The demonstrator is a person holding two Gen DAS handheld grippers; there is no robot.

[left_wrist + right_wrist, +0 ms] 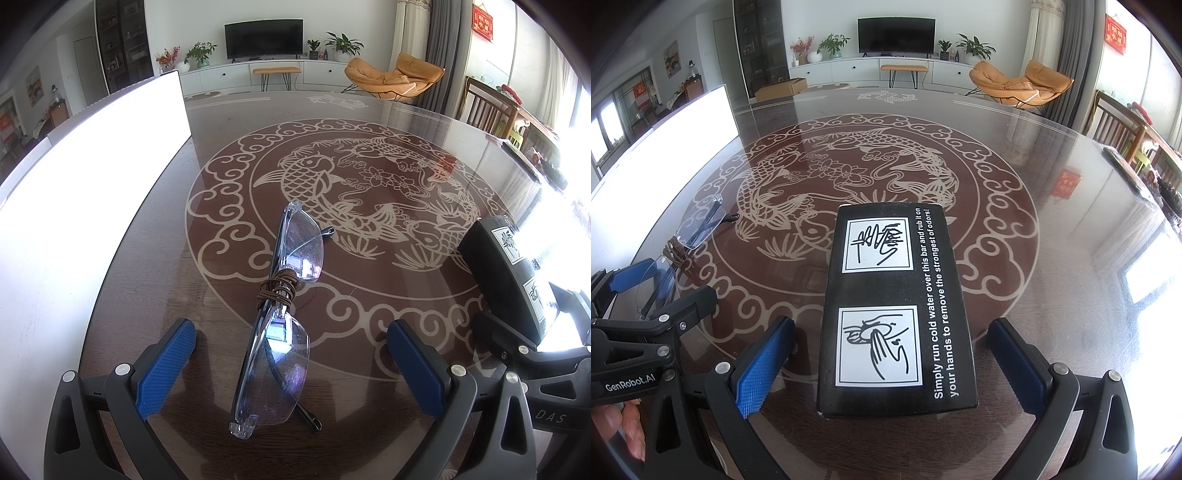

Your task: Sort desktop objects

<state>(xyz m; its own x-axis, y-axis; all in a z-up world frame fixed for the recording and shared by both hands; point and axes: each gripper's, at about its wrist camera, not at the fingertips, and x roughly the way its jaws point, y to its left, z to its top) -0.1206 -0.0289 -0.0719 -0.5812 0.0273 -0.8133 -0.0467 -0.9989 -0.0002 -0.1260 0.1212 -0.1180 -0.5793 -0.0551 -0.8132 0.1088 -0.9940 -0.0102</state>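
Glasses [280,314] dead centre in the left wrist view, folded, lying on the dark glass table [369,110] w/ the koi pattern. Brown cord [276,290] wound round the bridge. Left gripper [291,354] low over them, jaws spread wide, a blue pad either side of the near lens, neither pad touching the frame. Nothing held there.

Over to the right wrist view: black box [897,306] flat on the table, white pictograms and printed text facing up, long axis running away from the camera. Right gripper [895,356] also wide open, blue pads flanking the box's near end w/ clear gaps both sides, no contact.

The two objects sit side by side, glasses left of the box, apart from each other. Box corner shows at the right edge of the left view, just beyond the right gripper's black frame. White board [92,192] lies along the table's left side, blown out by glare. Fingertips [624,424] of a person visible bottom-left in the right view.
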